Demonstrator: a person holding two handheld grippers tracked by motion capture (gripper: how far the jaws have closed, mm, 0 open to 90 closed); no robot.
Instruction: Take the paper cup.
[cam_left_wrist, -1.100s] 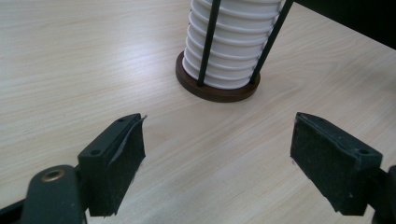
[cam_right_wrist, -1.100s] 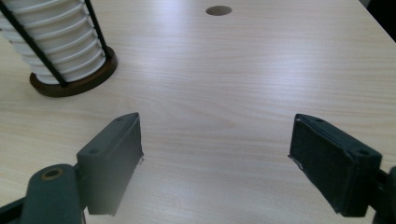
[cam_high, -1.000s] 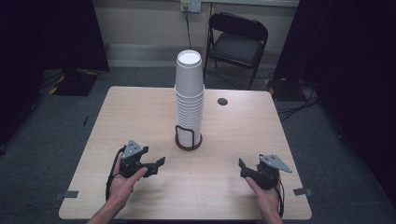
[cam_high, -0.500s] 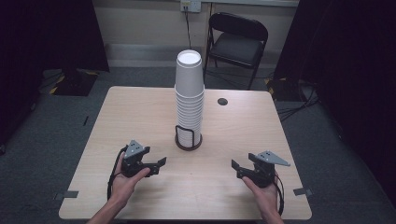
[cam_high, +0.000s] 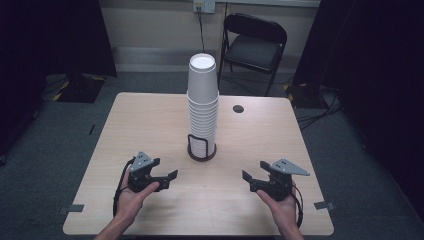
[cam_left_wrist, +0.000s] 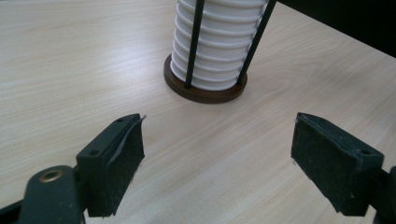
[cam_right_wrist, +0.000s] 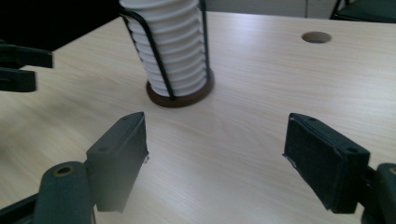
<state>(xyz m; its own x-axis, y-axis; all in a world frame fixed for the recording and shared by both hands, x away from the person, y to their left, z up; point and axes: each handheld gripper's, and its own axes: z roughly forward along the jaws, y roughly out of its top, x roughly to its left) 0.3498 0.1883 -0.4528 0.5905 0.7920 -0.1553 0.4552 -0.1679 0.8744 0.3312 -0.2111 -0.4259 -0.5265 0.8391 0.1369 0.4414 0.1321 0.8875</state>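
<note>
Tall stack of white paper cups stands mid-table in a wire holder with a dark round base, slightly far of both hands. Left gripper sits near-left, right gripper near-right, each well apart from the stack. In both gripper views the jaws stand wide with nothing between them, bare tabletop below. Small round hole in the table, far-right of the stack.

Judgement: cups are light, thin-walled, crush easily, and nested ones tend to cling. Best hold looks like the top cup, high on its side wall above the wire posts, squeezed gently; steady the lower stack with the other gripper, since the column seems tippy
</note>
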